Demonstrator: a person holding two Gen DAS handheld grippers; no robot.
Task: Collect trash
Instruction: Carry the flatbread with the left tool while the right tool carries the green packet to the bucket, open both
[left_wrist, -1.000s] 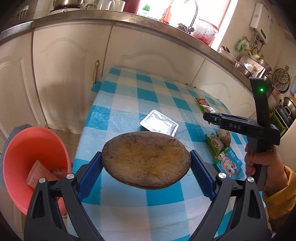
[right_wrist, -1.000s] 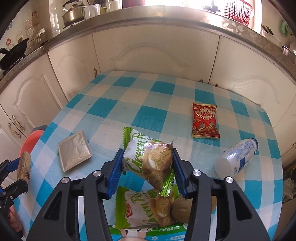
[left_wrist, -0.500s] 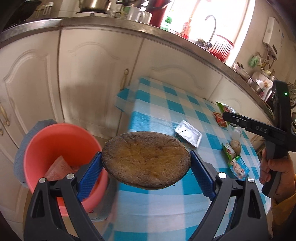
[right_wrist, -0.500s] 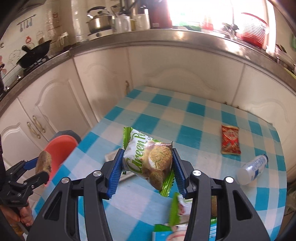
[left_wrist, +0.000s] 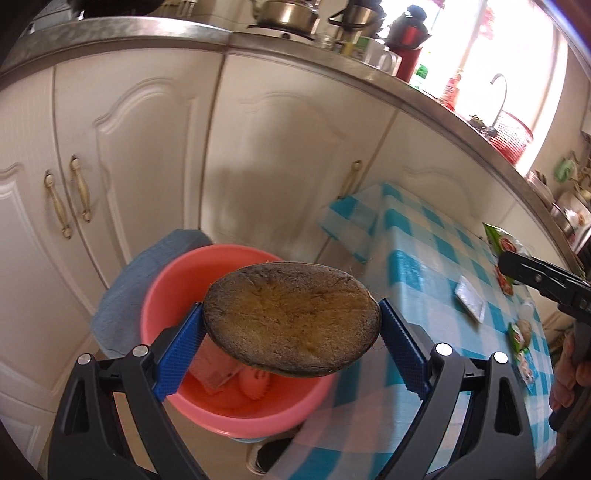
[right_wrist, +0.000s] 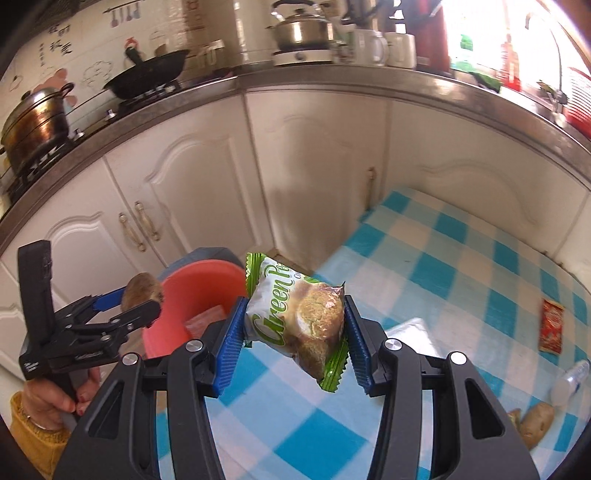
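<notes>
Left view: left tool (left_wrist: 291, 334) pinches a round brown piece (left_wrist: 291, 317) over the pink bucket (left_wrist: 177, 288) by the desk's (left_wrist: 424, 258) edge | Right view: right tool (right_wrist: 293, 339) pinches a green snack bag (right_wrist: 295, 317) above the desk's near-left corner

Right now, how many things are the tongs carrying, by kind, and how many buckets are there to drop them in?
Green snack pack: 1, in the right tongs
Brown disc: 1, in the left tongs
Pink bucket: 1
Total: 3
</notes>
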